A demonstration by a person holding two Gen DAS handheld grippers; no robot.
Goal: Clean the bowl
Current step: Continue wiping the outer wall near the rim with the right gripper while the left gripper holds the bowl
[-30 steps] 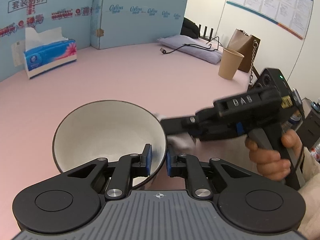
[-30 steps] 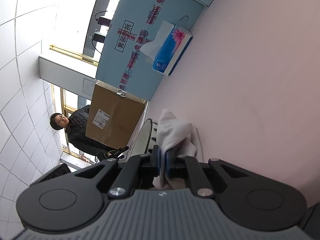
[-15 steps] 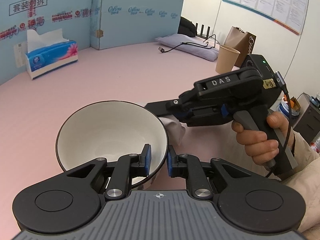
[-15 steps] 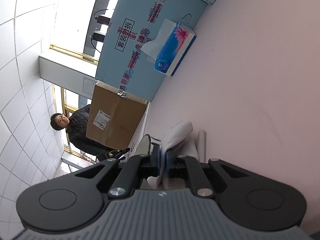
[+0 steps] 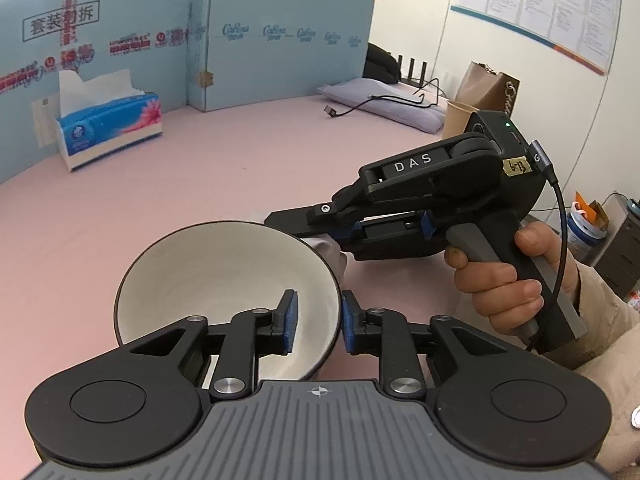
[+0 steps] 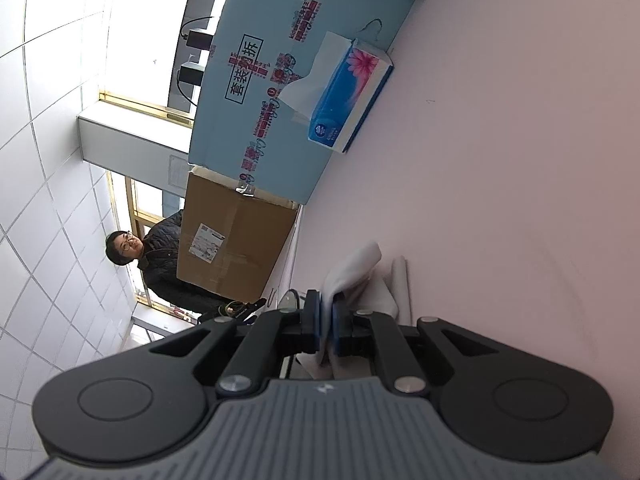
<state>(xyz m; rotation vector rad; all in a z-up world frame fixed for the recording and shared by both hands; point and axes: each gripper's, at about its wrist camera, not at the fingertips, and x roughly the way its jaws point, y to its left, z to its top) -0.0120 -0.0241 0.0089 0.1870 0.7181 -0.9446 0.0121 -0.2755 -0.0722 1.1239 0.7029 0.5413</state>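
A white bowl (image 5: 224,276) with a dark rim sits on the pink table, close in front in the left wrist view. My left gripper (image 5: 318,320) straddles its near right rim, one pad inside and one outside. Its jaws are opening, and a gap shows between the inner pad and the wall. My right gripper (image 5: 288,226), held by a hand, lies level behind the bowl's right side. It is shut on a white tissue (image 5: 330,250) that rests against the bowl's outer wall. The right wrist view shows the pads of the right gripper (image 6: 327,320) pinching the tissue (image 6: 352,268), with the bowl's rim (image 6: 290,298) just to the left.
A blue tissue box (image 5: 108,128) stands at the far left before blue cardboard panels (image 5: 280,40). A paper cup (image 5: 456,118), a brown bag (image 5: 488,88) and a lilac pillow (image 5: 380,100) with a cable lie far right. A person (image 6: 160,256) stands beyond a brown carton (image 6: 232,240).
My left gripper's jaws have widened off the bowl's rim. My right gripper, still holding the tissue, has slid leftward along the far outside of the bowl.
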